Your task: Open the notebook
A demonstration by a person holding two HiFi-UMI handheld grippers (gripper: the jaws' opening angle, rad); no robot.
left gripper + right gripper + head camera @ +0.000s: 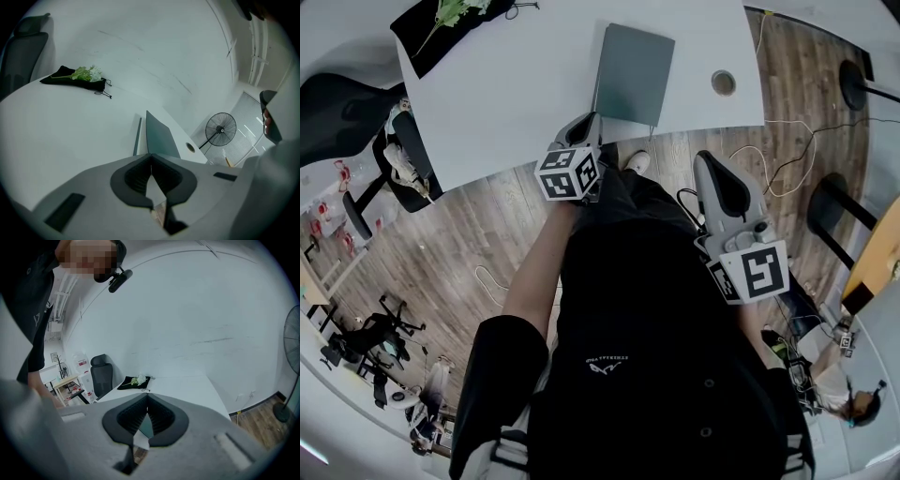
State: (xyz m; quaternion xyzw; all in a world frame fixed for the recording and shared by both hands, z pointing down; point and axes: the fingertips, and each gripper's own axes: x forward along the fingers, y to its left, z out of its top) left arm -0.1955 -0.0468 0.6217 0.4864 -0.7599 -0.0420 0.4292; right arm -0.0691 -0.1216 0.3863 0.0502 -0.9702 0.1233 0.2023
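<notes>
Left gripper (pixel 151 156) and right gripper (pixel 146 399) have jaws together, empty; notebook (pixel 633 73) lies flat.

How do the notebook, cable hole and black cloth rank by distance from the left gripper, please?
In the left gripper view:
1. notebook, straight ahead.
2. cable hole, just beyond, right.
3. black cloth, far left.

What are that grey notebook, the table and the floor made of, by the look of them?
Notebook: smooth matte grey-green cover, no texture; metal or plastic, hard to say. Table: plain smooth white top, likely laminate. Floor: brown planks with grain streaks, wood or wood-look laminate.
</notes>
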